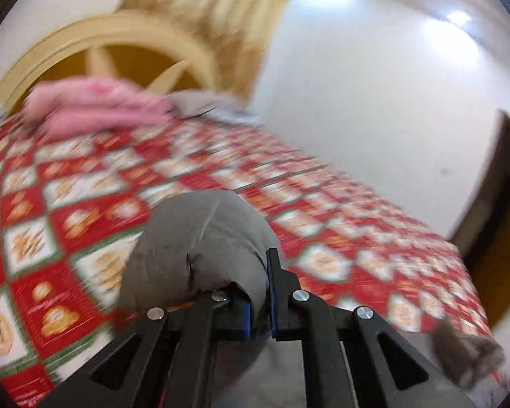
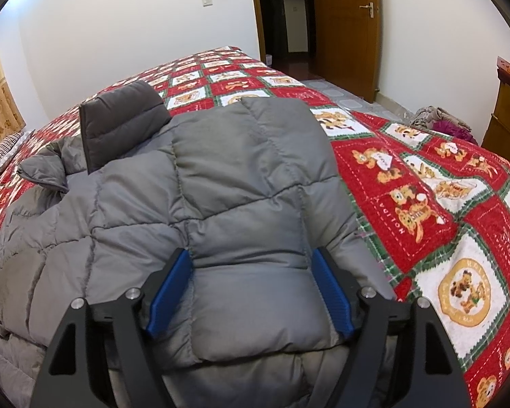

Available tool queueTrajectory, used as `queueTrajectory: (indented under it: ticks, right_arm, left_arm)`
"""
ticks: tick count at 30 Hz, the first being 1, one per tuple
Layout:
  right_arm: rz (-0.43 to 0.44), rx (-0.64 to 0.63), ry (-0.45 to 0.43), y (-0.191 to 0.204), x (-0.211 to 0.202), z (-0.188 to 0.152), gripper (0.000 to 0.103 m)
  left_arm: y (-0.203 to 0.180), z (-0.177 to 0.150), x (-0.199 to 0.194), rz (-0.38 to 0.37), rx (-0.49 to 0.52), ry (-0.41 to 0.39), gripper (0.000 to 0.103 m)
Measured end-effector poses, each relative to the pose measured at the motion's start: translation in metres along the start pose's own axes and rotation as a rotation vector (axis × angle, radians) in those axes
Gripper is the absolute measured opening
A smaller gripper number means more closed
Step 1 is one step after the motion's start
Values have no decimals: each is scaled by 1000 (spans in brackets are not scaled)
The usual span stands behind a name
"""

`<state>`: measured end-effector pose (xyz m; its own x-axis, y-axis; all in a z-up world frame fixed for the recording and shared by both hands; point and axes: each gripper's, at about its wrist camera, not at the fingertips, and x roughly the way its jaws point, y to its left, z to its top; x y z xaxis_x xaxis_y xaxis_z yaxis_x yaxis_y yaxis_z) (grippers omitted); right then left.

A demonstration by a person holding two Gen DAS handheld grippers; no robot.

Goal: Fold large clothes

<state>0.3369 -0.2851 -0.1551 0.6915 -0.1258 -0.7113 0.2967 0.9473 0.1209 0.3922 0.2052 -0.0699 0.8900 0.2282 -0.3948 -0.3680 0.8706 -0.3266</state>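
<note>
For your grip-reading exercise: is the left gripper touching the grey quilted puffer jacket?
Touching. The left wrist view shows the left gripper with jaws nearly closed, pinching a fold of the grey quilted puffer jacket.

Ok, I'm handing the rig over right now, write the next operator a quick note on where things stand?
Left gripper: shut on a puffy grey part of the jacket, lifted over the bed; view blurred.
Right gripper: open, jaws either side of a padded fold, not pressing.
Jacket: lies on the bed, one sleeve folded across its top.
Done: a first fold, it seems.
Left: carry the left's piece over, likely flatten, finish folding.
</note>
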Motion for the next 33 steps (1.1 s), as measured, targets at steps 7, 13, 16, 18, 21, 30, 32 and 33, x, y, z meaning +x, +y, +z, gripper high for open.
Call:
queueTrajectory:
  ticks: [7,13,16,18,21,30,32,33]
  right_arm:
    - [1,1,-1,0,0,0,77]
    - [2,3,0,1,0,0,77]
    - [0,1,0,1,0,-1,77]
    - [-4,-1,0,2,0,-1,77]
    - [-8,-4,0,3,0,-1,77]
    - [-10,-7,1,5,1,-1,79]
    - [-13,-14,4,6,1,-1,81]
    - [-16,-18,6,7,2,-1,81]
  left_arm:
    - [-97,-5,-39,-336,220,-39,6]
    - [-157,-53,-61,-531,410,33,6]
    - [-179,-86,-74,-559,546,55,7]
    - [-191,-108,-82,-576,626,85,7]
    - [-211,-140,-95,-601,769,132,7]
    - [-236,-250,-137,-541,1368,54,31]
    - [-232,-247,-146,-550,1375,76,32]
    - [-230,-241,-149,-570,1350,115,39]
